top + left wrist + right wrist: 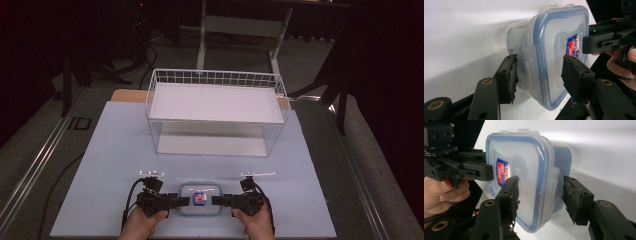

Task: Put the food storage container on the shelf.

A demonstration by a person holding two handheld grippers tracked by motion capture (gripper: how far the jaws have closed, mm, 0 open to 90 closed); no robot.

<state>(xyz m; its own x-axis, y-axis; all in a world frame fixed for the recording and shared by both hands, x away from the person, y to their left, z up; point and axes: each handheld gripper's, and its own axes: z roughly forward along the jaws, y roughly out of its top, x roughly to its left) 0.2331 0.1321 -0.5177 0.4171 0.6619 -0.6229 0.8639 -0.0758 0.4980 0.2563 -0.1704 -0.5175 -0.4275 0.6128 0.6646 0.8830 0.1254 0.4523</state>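
Observation:
A clear plastic container with a blue-rimmed lid and a red-and-blue sticker lies near the table's front edge. My left gripper reaches in from its left end and my right gripper from its right end. In the left gripper view the open left gripper straddles the container at its end latch, one pad by the flap, the other over the lid. The right gripper is open and straddles the opposite latch of the container the same way. Each view shows the other gripper across the lid.
A white wire basket with a flat white shelf stands at the middle back of the pale blue table mat. Small white markers lie just beyond the grippers. Cables trail from both grippers toward the front edge.

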